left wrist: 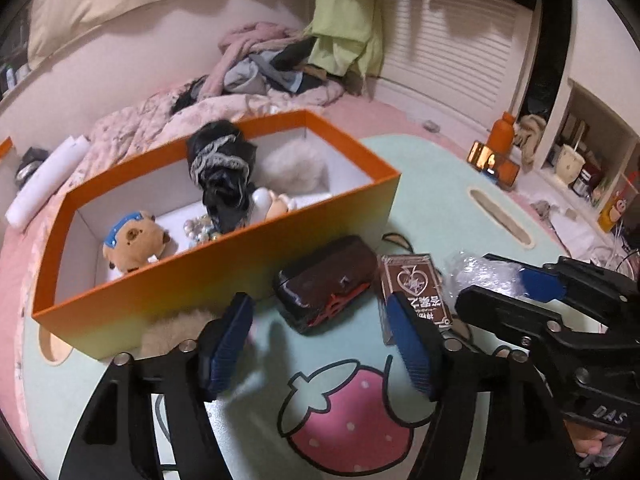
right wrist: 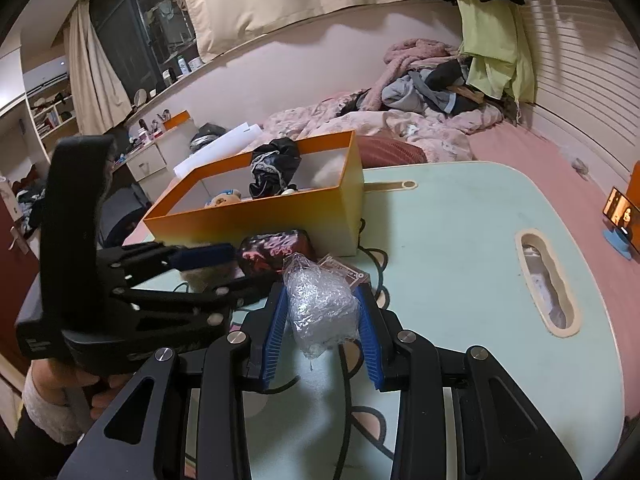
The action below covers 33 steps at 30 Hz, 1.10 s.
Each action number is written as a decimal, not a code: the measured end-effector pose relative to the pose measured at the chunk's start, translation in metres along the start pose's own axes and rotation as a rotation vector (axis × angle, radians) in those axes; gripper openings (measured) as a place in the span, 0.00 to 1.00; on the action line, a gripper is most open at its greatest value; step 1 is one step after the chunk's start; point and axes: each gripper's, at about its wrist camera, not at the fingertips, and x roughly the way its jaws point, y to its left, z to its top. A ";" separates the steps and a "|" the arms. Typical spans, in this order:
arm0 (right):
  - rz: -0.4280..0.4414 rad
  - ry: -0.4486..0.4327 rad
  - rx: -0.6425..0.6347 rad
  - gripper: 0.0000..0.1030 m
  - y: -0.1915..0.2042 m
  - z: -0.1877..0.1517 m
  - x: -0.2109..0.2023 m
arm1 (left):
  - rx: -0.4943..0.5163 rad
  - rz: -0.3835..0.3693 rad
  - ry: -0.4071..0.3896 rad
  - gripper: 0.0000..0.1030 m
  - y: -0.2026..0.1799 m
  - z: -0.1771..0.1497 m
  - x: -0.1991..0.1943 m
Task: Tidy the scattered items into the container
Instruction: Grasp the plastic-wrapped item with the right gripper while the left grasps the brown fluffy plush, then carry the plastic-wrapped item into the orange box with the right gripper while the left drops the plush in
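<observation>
An orange box (left wrist: 224, 268) (right wrist: 256, 220) stands on the mint table and holds a black cloth (left wrist: 224, 168), a plush bear (left wrist: 134, 242), beads and a white fluffy item. In front of it lie a dark glossy case (left wrist: 326, 280) (right wrist: 276, 250) and a brown card box (left wrist: 414, 292). My left gripper (left wrist: 324, 344) is open and empty, just in front of the case. My right gripper (right wrist: 324, 316) is shut on a crumpled clear plastic bag (right wrist: 322, 304) (left wrist: 486, 276) and holds it beside the card box. A fluffy beige item (left wrist: 172, 332) lies against the box's front.
The mint table (right wrist: 480, 240) has a strawberry print (left wrist: 352, 416) and handle slots (right wrist: 546, 284). It sits on a pink bed with piled clothes (left wrist: 272, 64) behind. A phone on a stand (right wrist: 620, 220) and an orange bottle (left wrist: 502, 134) are at the right.
</observation>
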 end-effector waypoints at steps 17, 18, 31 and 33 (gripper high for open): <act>-0.001 -0.007 0.043 0.35 -0.014 0.003 -0.002 | -0.096 0.132 0.006 0.68 0.046 -0.021 -0.015; 0.002 -0.004 0.042 0.35 -0.013 0.002 -0.001 | -0.095 0.143 0.019 0.68 0.048 -0.020 -0.011; 0.008 0.002 0.037 0.35 -0.012 -0.002 -0.004 | -0.134 0.099 -0.053 0.38 0.052 -0.033 -0.037; 0.016 0.002 0.018 0.35 -0.004 -0.003 -0.005 | -0.151 0.080 -0.089 0.38 0.051 -0.038 -0.052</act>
